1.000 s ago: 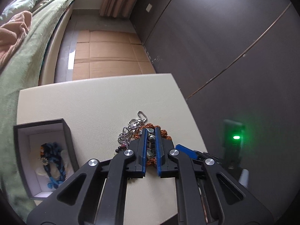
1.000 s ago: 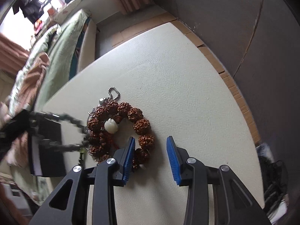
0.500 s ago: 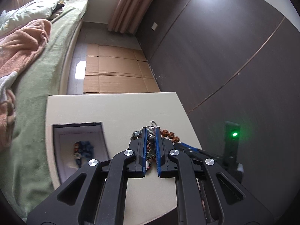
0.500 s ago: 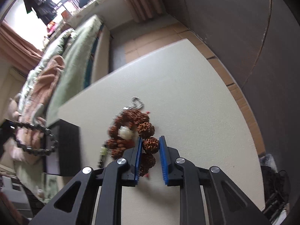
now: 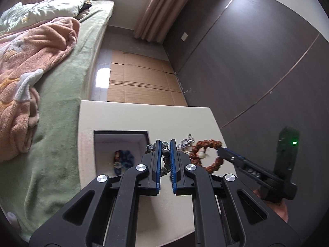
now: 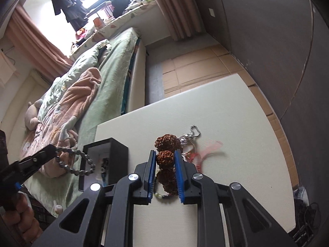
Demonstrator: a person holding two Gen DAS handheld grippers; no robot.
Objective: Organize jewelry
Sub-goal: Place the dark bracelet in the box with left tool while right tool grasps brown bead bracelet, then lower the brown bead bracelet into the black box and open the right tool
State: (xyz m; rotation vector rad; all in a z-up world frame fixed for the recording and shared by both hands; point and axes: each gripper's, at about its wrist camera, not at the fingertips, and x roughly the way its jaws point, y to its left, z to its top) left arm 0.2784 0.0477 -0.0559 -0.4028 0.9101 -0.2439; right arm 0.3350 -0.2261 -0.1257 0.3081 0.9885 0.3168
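My left gripper is shut on a dark grey bead bracelet, which hangs as a loop in the air in the right wrist view. My right gripper is shut on a brown rough-bead bracelet and holds it lifted above the table; it also shows in the left wrist view. A black jewelry box with a white lining stands open on the cream table; a blue ornament lies in it. A silver ball chain lies on the table.
A bed with green sheets and a pink blanket runs along the table's left side. A dark wall is close on the right. Flattened cardboard covers the floor beyond the table. A pinkish tassel lies by the chain.
Both grippers have risen from the table. My left one lifted the dark bead bracelet. My right one shut on the brown bracelet and lifted it off the pile.
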